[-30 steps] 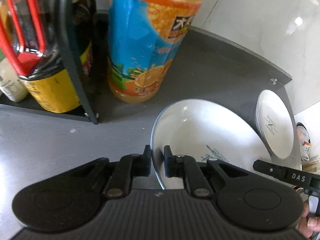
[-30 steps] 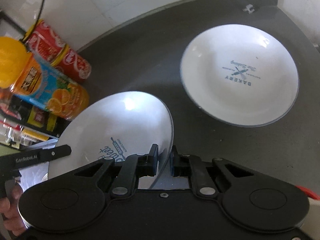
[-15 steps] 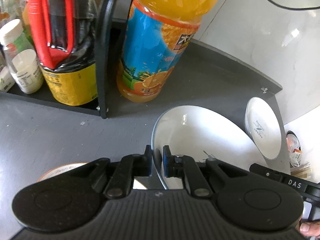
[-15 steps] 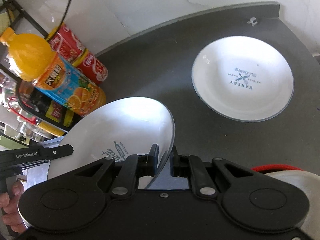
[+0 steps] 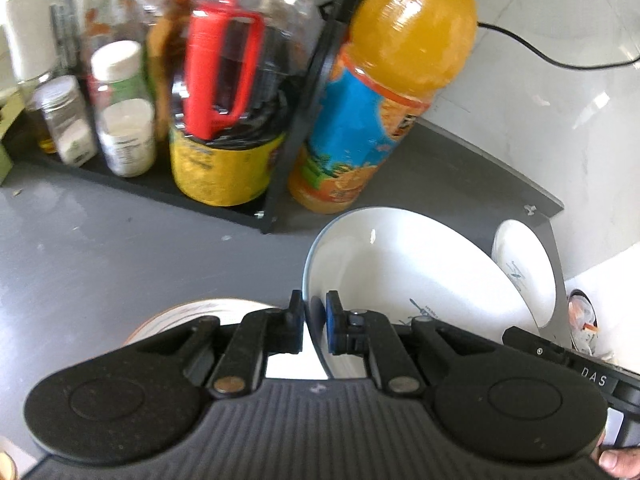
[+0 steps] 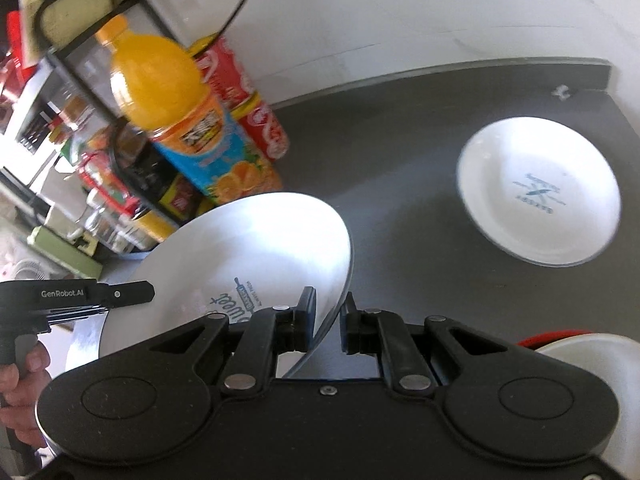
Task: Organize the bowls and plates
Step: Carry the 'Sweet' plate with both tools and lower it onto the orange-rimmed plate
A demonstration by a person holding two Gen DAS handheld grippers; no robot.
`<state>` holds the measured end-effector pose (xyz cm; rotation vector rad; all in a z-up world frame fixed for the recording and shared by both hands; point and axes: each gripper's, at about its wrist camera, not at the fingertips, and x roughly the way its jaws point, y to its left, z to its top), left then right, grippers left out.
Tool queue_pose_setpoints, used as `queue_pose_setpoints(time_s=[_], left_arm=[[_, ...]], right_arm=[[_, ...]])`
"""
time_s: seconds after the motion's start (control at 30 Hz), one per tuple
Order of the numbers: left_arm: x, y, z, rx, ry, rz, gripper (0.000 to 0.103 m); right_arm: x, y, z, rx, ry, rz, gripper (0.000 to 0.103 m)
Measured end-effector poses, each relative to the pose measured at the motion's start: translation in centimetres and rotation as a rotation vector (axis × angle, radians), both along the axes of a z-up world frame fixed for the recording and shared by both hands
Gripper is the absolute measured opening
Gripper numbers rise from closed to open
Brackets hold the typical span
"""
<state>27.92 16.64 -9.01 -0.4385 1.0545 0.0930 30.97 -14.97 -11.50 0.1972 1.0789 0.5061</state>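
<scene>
— What do we have around us on the grey tabletop (image 5: 100,264)?

— In the left wrist view, an orange juice bottle (image 5: 376,92) stands at upper centre, just beside a black rack (image 5: 296,120) crowded with jars and a dark jug with a red handle (image 5: 224,68). Both rise close behind the held plate (image 5: 400,276).

— And our tongs?

— The left tongs (image 5: 314,326) are nearly closed, pinching the plate's left rim. The right tongs (image 6: 328,322) sit narrowly parted, pinching the opposite rim (image 6: 340,292), so the plate hangs tilted between them, above the tabletop.

— What does each view add?

— The right wrist view shows a red cola bottle (image 6: 248,100) behind the juice and the second plate (image 6: 540,192) lying flat at right, well apart. The left view shows that plate (image 5: 528,272) only edge-on, plus a pale round dish (image 5: 192,312) peeking out at lower left behind the tongs.
</scene>
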Motion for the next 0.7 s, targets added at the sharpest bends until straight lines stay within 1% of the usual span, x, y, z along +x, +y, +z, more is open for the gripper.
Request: queue_pose_setpoints(time_s=[0.27,0.57,0.7], left_arm=[[-2.9,2.1,0.2,0.008,0.009,0.080,0.009],[-7.1,3.8,-1.2,0.008,0.045,0.167,0.009],[-8.6,4.2,-1.8,0.007,0.063,0.202,0.009]], right_arm=[[-1.3,2.3,0.1,0.001,0.003,0.111,0.013],[-2.5,4.5,-0.3,-0.025,0.004,0.244,0.013],[-2.9,5.2,-0.7,-0.032,0.015,0.283,0.013]])
